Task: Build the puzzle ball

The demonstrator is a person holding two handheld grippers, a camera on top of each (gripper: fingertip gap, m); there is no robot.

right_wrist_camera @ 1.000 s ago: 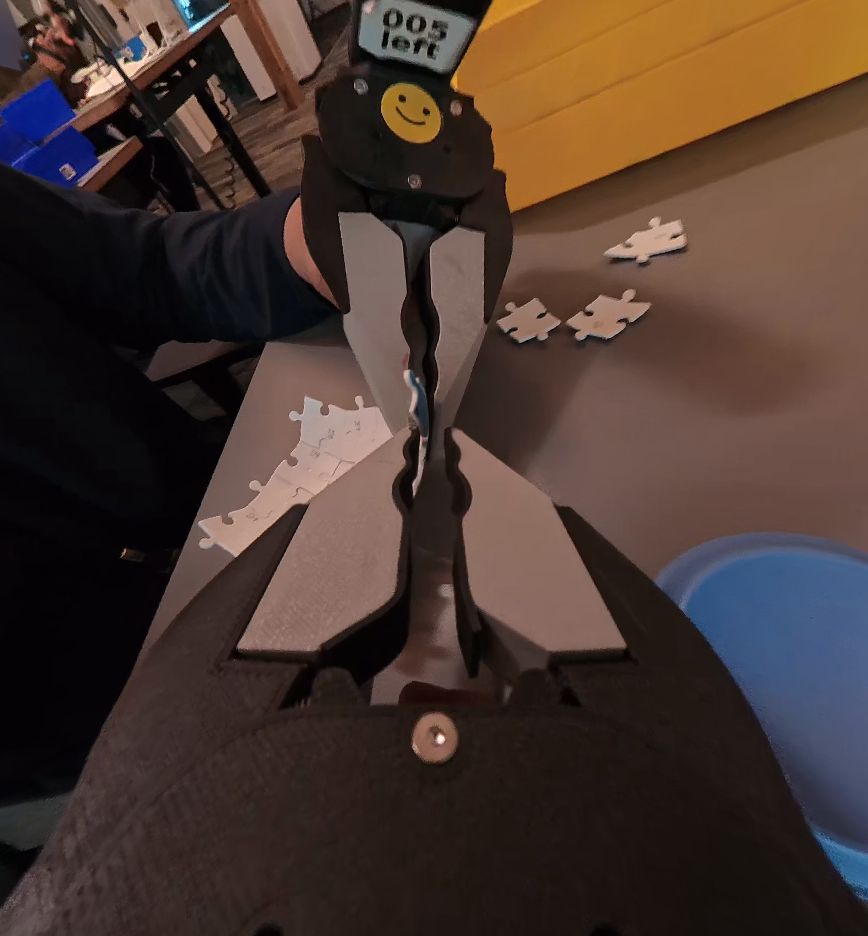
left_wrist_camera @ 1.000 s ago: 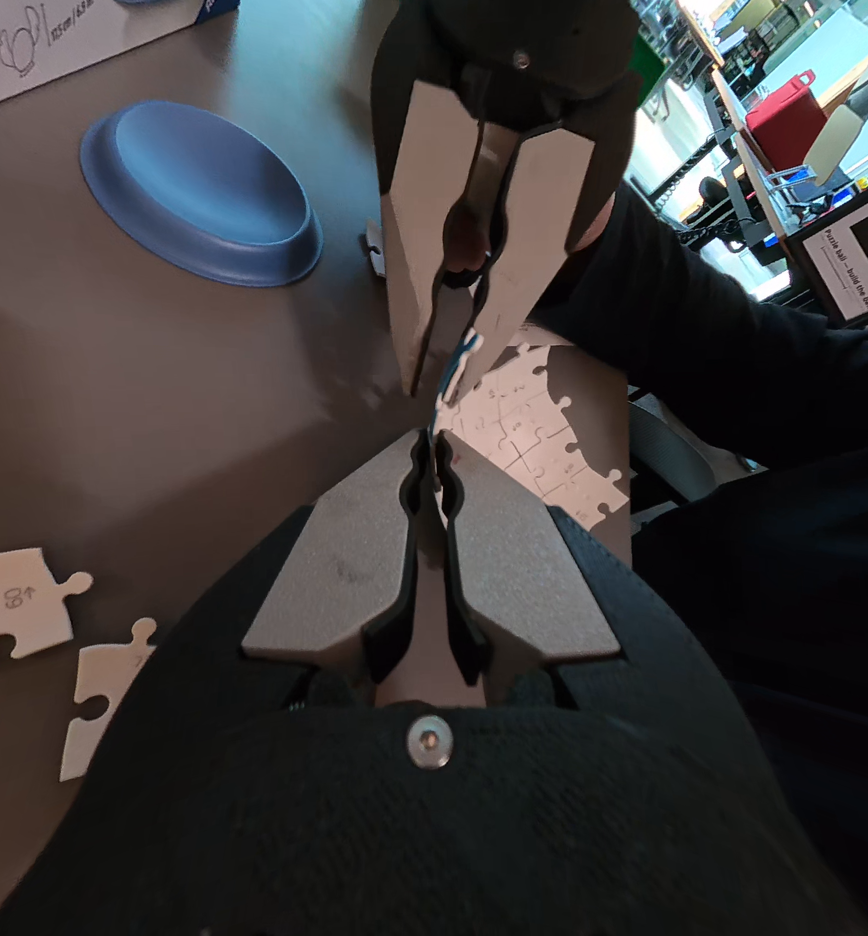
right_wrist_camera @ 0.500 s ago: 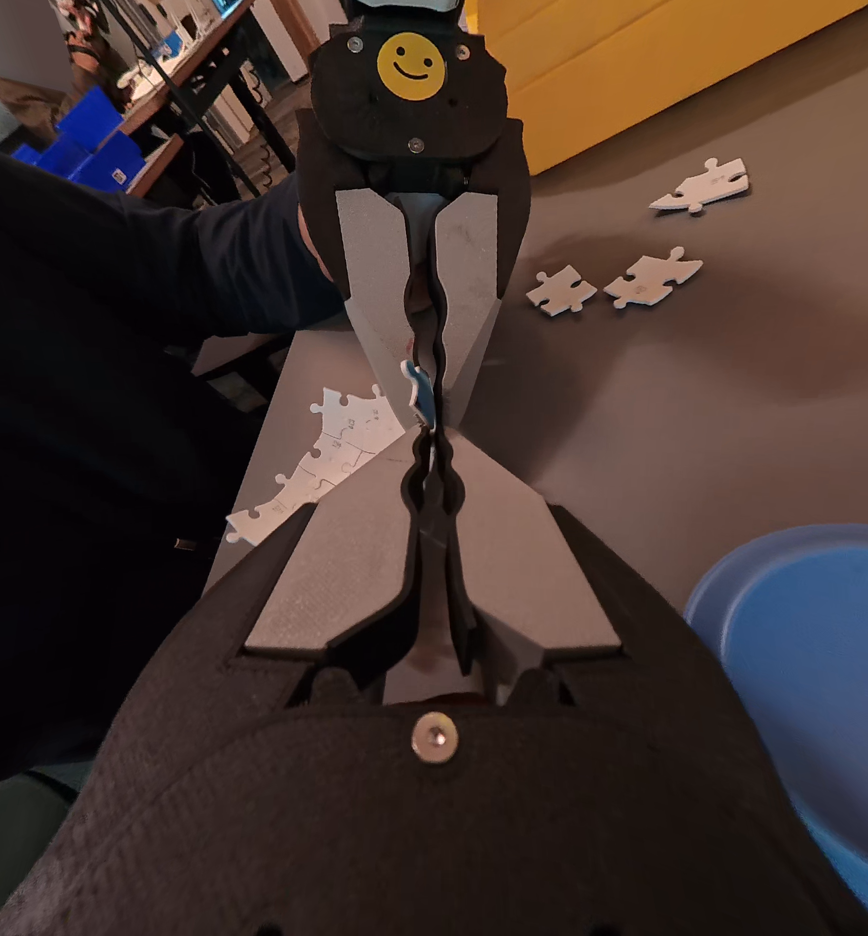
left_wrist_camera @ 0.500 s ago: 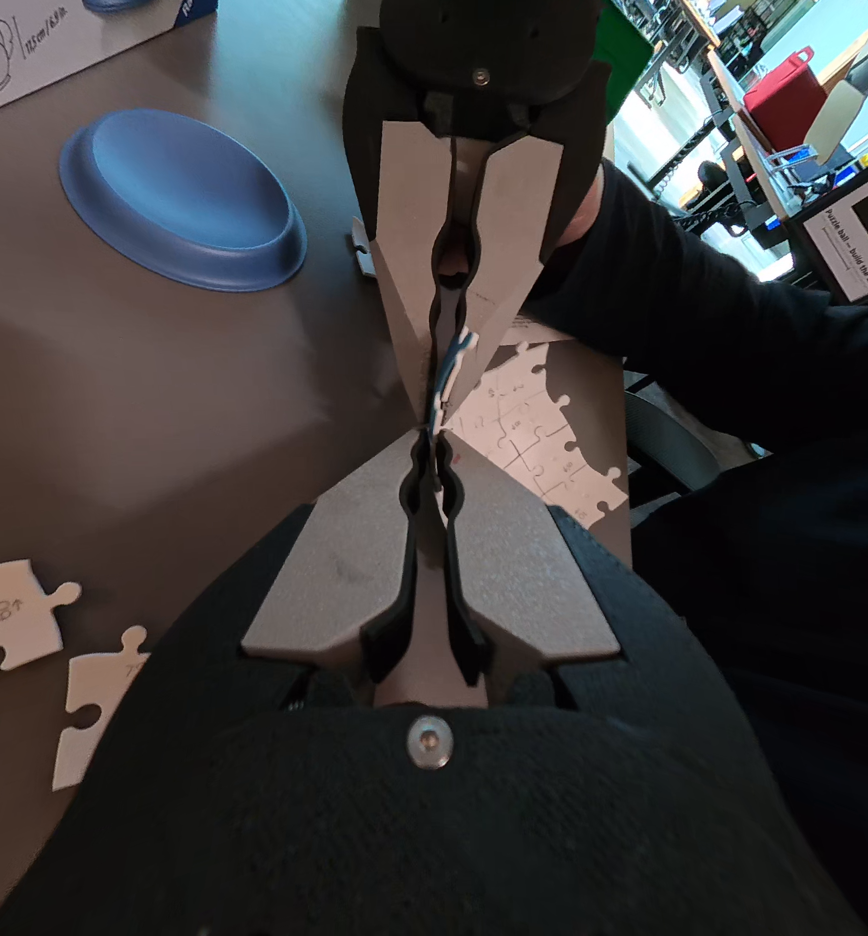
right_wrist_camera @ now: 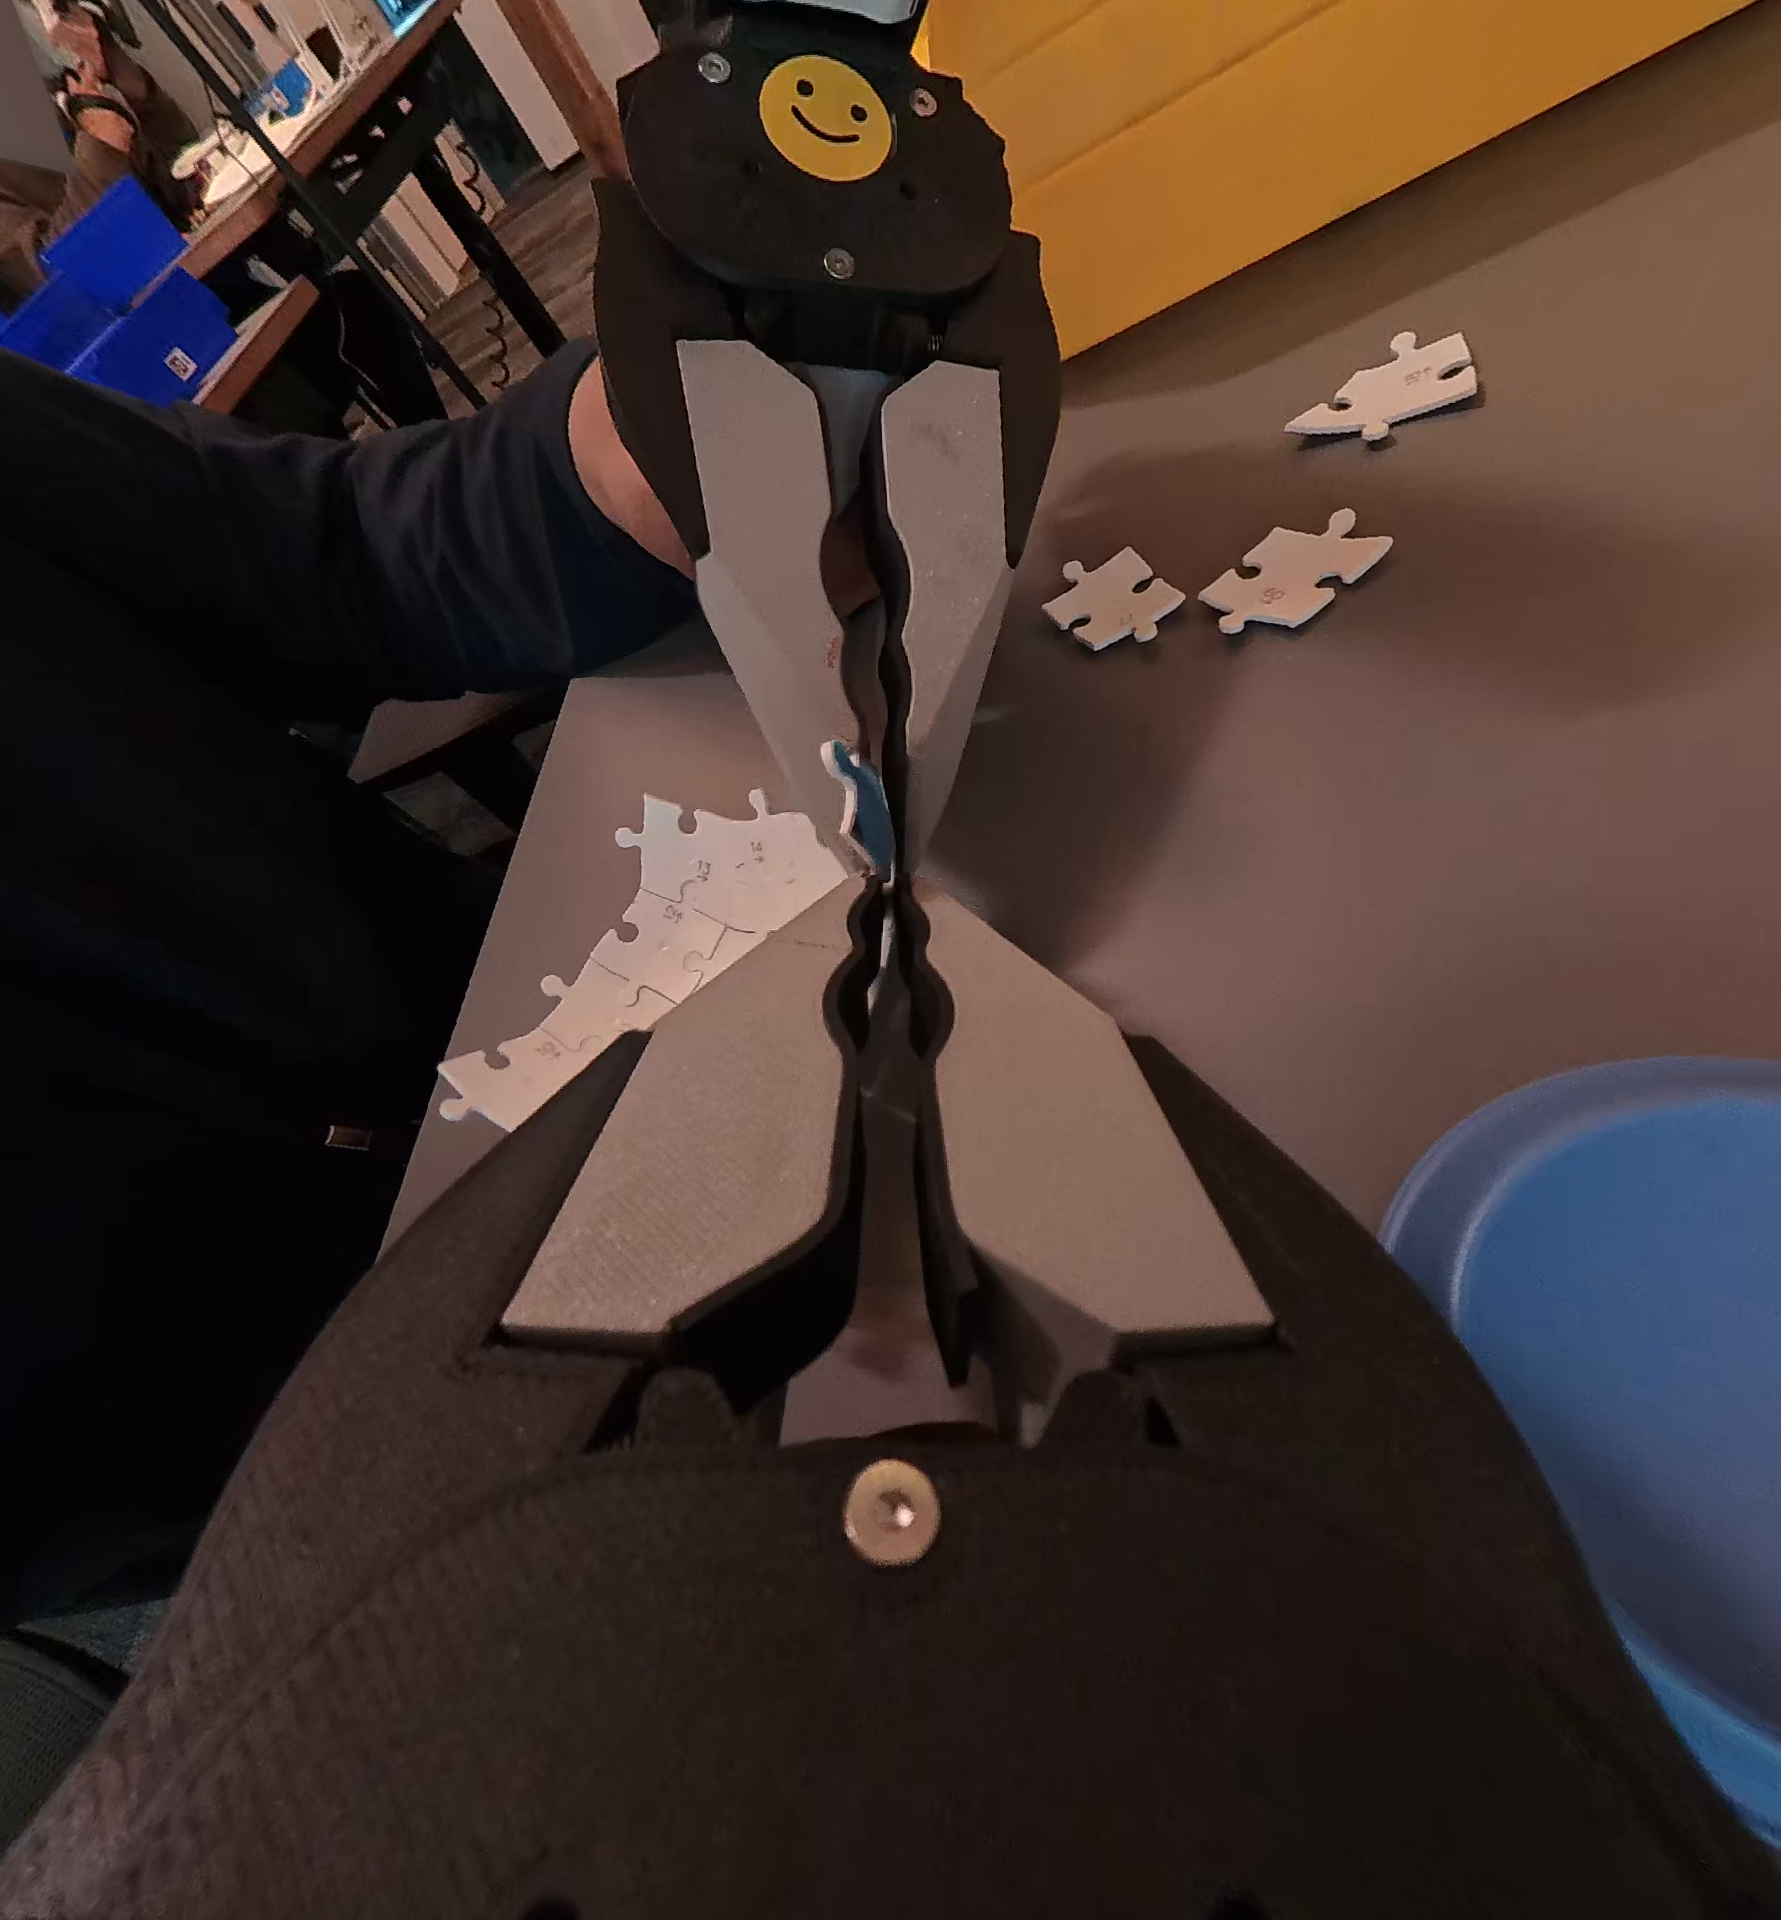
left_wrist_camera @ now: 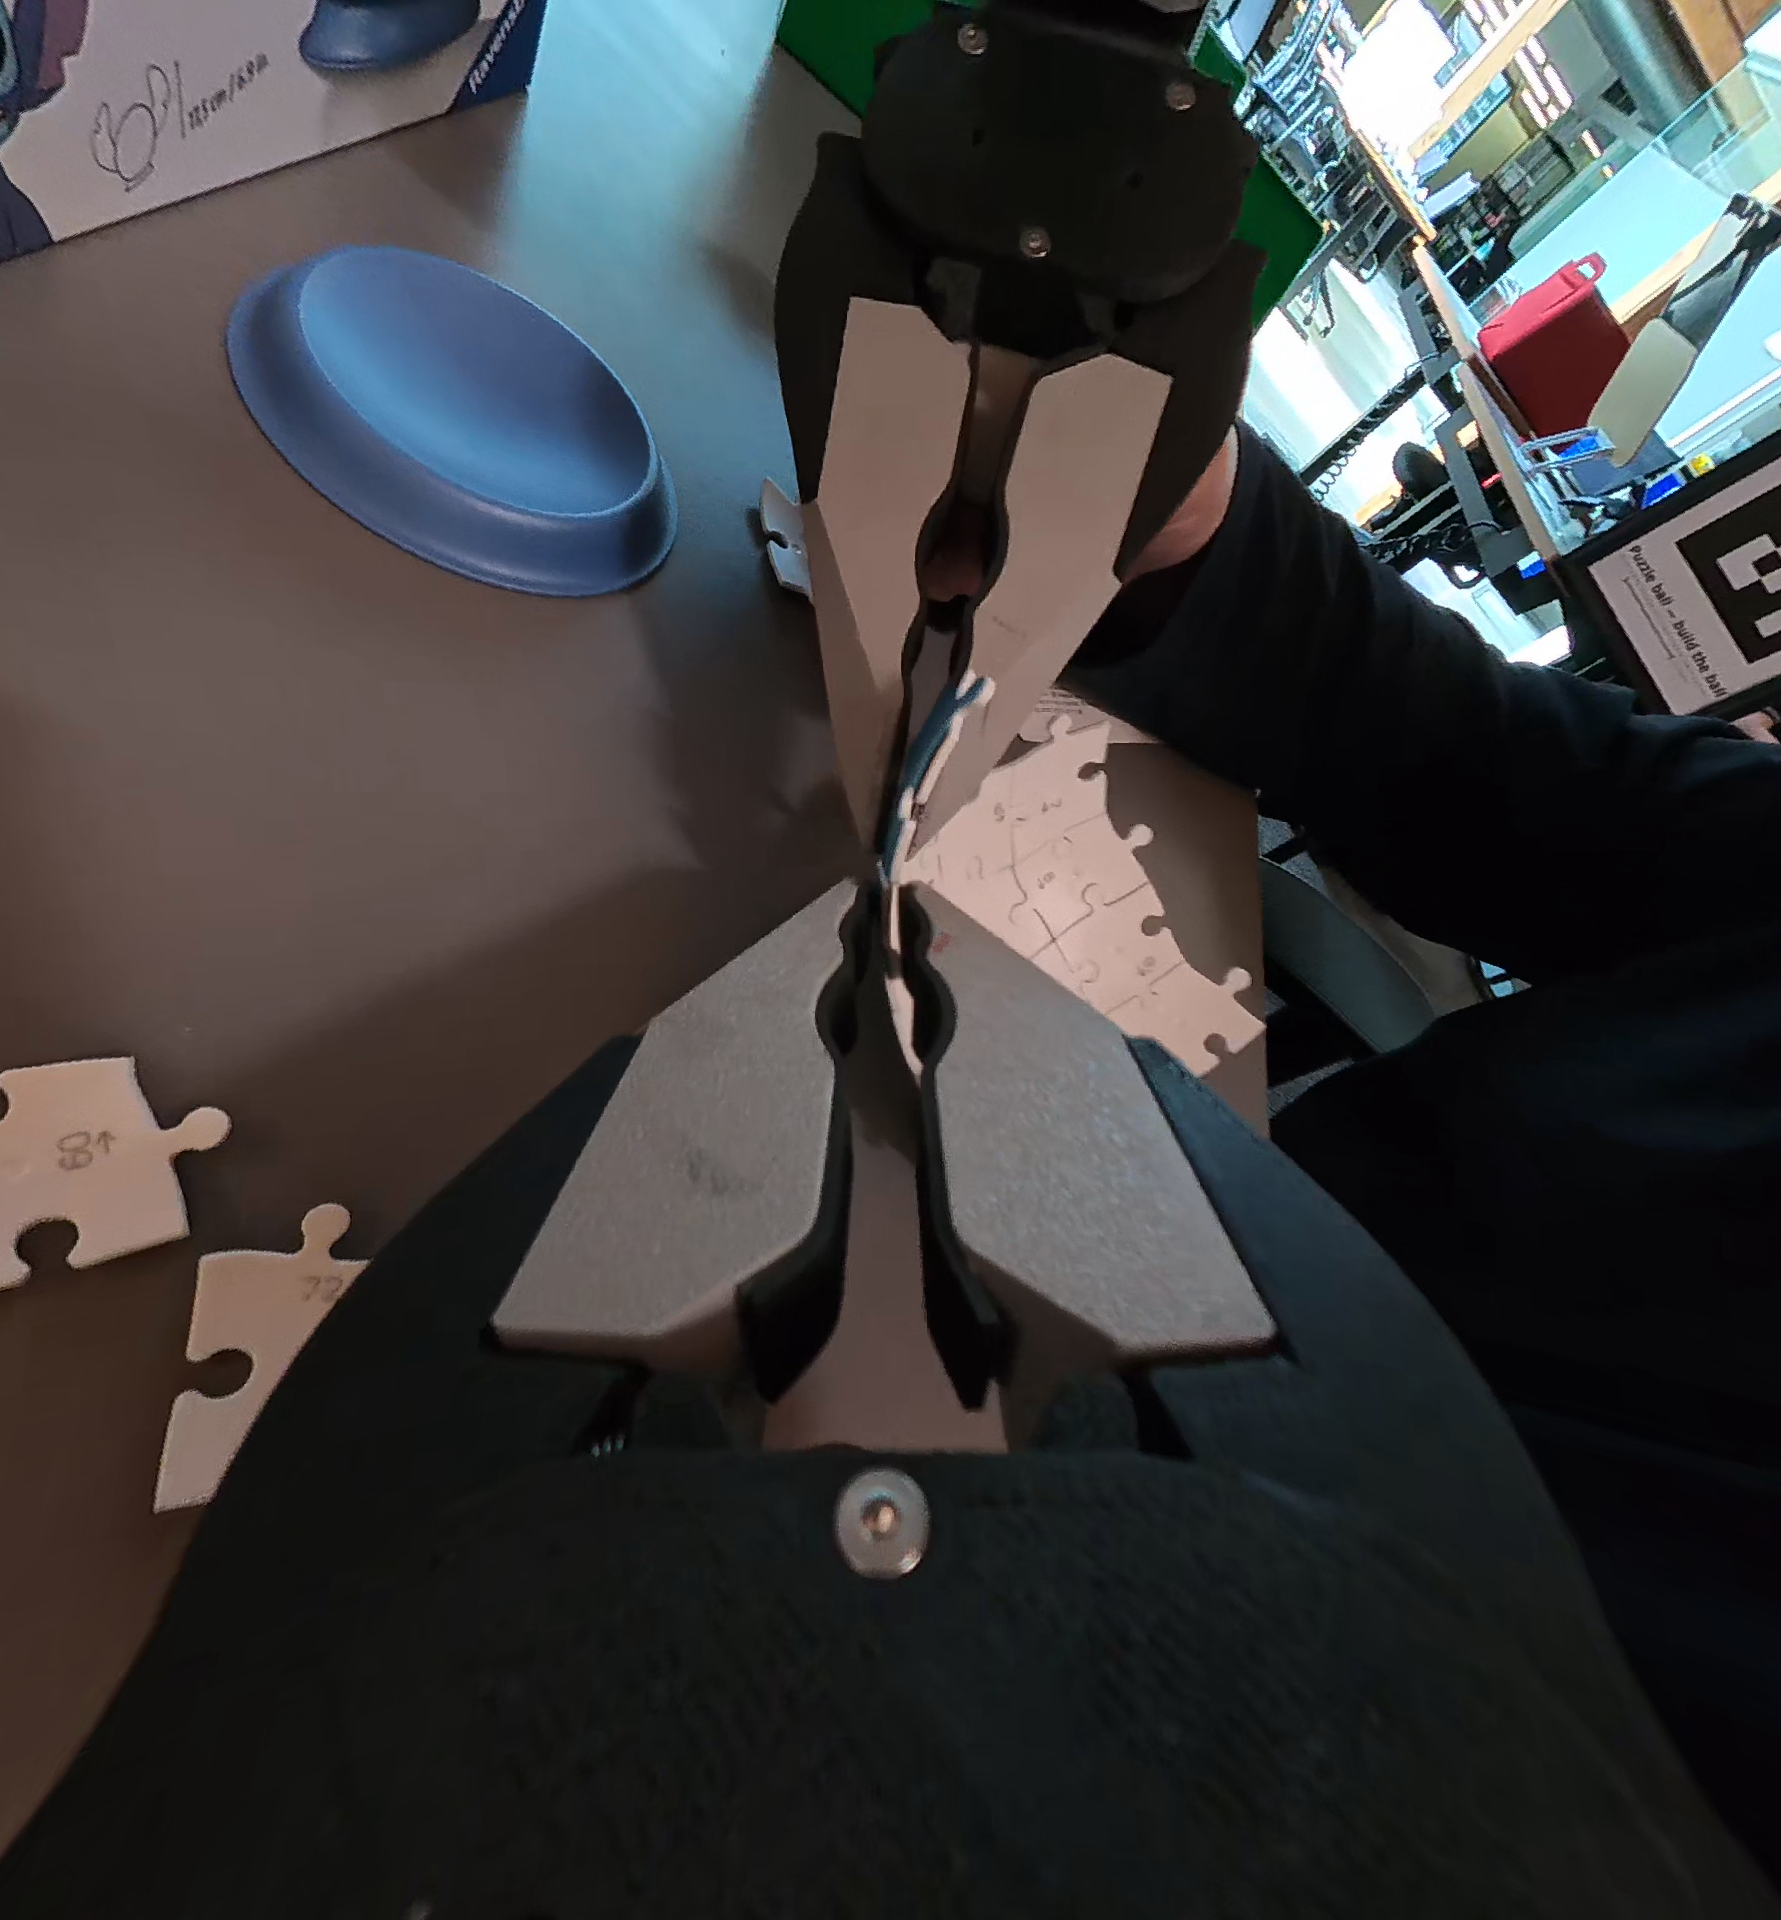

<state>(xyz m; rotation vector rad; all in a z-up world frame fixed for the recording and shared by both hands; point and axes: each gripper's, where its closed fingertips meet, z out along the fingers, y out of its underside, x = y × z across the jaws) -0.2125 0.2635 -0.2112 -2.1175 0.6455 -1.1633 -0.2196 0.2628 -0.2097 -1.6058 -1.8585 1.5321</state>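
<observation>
Tip to tip above the counter's near edge, my left gripper and right gripper each clamp a puzzle piece, blue-faced, seen edge-on and mostly hidden. The joined white section overhangs that edge. Loose pieces and a blue dish lie well apart on open brown counter.

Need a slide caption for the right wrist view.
Both grippers meet tip to tip, pinching puzzle pieces above the assembled strip.

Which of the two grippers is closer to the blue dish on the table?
Right. The right gripper has the blue dish just beside its body; the left gripper faces it from the opposite side, farther off.
</observation>
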